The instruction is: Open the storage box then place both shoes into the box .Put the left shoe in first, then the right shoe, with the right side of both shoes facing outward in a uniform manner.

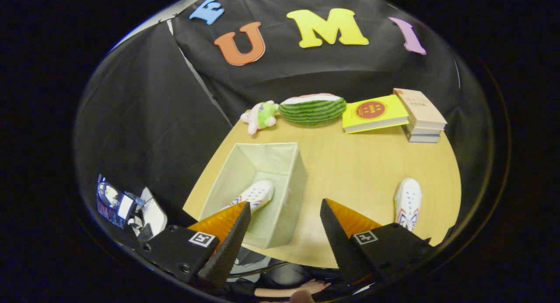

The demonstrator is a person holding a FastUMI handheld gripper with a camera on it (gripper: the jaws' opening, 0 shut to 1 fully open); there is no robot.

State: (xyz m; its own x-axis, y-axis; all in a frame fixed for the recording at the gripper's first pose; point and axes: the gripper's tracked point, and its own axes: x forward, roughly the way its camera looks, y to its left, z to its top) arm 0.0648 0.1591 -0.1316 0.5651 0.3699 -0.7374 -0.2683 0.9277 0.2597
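Sitting open-topped on the light wood-grain desk (350, 172), the storage box (280, 215) is a pale greenish-grey fabric bin, rectangular, soft flat walls, no lid seen on it. It is just ahead of the left finger, whose tip overlaps its near wall. Inside it lies one shoe (253, 196): white, smooth rounded toe with small perforated holes, red and blue stripes along the side, resting near the box's near end with the toe pointing away from the fingers. The second shoe (407, 202) lies on the desk out to the right, well apart from the box, just beyond the right finger's housing; same white perforated upper, red-blue side marks, toe pointing away. Which one is left or right cannot be told.

The gripper (284, 215) hangs above the desk's near edge, jaws wide apart, nothing between them; the gap spans the box's right wall and bare desk. The fingers have ribbed inner faces, wedge shape, with square tag markers on the housings.

At the far desk edge: a small plush toy (261, 116), pink and green, soft; beside it a watermelon-slice cushion (312, 108), striped green rind; then a yellow book (374, 113) leaning on a stack of books (421, 117). A hand (306, 290) shows below the fingers. Off the desk's left, some clutter (127, 207) of unclear items.
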